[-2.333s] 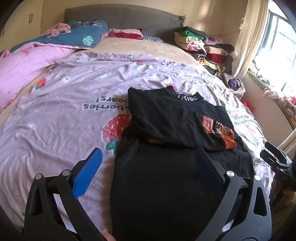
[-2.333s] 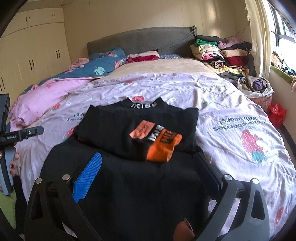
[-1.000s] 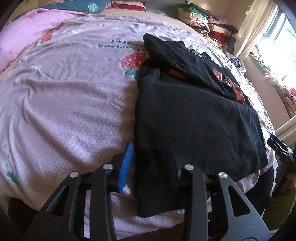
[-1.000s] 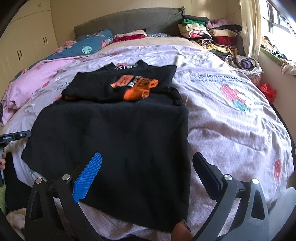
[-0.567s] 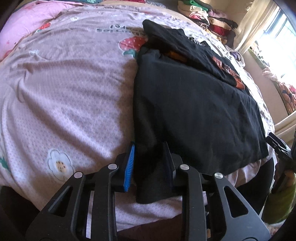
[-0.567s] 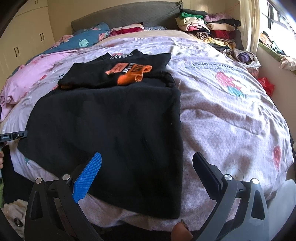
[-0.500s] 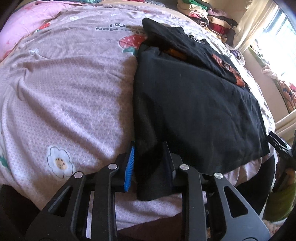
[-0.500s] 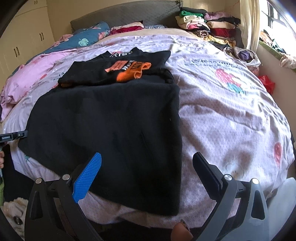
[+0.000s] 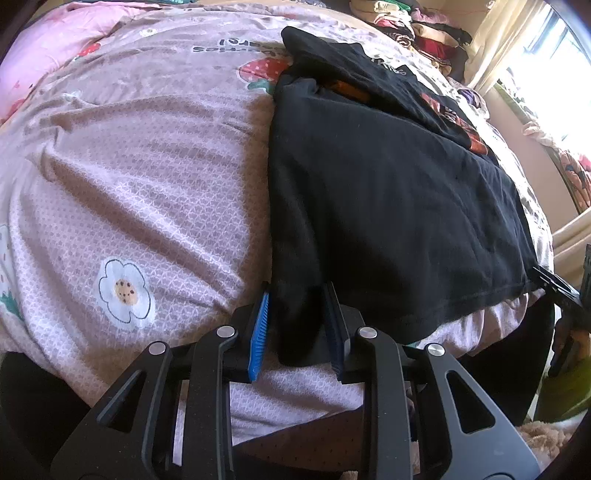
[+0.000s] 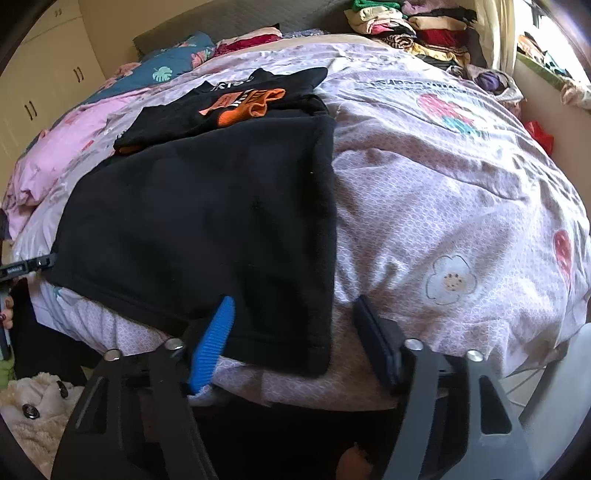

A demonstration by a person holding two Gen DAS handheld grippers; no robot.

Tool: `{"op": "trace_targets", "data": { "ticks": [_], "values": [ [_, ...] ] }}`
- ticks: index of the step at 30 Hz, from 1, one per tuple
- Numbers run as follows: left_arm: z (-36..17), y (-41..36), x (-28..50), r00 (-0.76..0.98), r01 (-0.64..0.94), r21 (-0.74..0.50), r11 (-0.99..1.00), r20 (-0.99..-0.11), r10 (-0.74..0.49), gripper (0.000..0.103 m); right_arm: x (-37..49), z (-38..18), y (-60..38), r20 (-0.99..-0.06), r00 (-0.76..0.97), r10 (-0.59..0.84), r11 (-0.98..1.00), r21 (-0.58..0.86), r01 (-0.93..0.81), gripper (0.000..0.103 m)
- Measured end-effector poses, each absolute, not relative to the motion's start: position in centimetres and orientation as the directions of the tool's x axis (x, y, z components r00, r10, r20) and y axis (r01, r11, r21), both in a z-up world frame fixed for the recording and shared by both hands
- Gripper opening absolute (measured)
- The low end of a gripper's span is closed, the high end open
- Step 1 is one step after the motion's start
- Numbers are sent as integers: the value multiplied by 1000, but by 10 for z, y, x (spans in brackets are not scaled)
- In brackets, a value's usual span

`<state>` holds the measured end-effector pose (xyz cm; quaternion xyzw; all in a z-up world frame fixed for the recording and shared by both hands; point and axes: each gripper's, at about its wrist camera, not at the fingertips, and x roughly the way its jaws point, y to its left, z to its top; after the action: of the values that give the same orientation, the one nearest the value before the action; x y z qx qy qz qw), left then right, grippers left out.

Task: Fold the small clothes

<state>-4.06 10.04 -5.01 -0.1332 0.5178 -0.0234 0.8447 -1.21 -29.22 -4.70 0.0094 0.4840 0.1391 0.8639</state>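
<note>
Spread flat, a black shirt (image 9: 388, 206) lies near the foot edge of the bed, on a lilac quilt (image 9: 147, 177) printed with strawberries and flowers. Its far end carries a folded black garment with an orange print (image 10: 240, 103). The left gripper (image 9: 297, 328) is clenched on the shirt's near left corner, cloth bunched between the blue pad and the dark one. The right gripper (image 10: 295, 343) is spread wide around the near right corner, the hem between its fingers but neither pad pressing it. Beyond, a pink duvet (image 10: 55, 155) lies at the left, and stacked clothes (image 10: 413, 26) sit by the headboard.
</note>
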Motion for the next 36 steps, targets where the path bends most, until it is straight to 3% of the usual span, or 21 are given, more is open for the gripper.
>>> {"op": "trace_targets", "data": {
  "ticks": [2, 8, 14, 22, 36],
  "values": [
    [-51, 101, -41, 462, -102, -253, 962, -869, -179, 20, -13, -48, -296, -834, 487, 258, 960, 163, -228, 39],
    [-54, 103, -41, 454, -113, -255, 960, -873, -178, 22, -23, -47, -294, -833, 466, 299, 943, 182, -279, 10],
    [-54, 101, -40, 448, -112, -249, 962, -877, -175, 20, -27, -31, -290, -788, 487, 375, 916, 233, -328, 9],
    [-48, 89, -39, 457, -79, -197, 977, -878, -140, 5, -26, -9, -291, -729, 542, 418, 902, 263, -342, 9],
    [8, 102, -51, 594, -51, -255, 966, -785, -176, 3, -21, 9, -311, -656, 630, 415, 910, 307, -279, 9]
  ]
}}
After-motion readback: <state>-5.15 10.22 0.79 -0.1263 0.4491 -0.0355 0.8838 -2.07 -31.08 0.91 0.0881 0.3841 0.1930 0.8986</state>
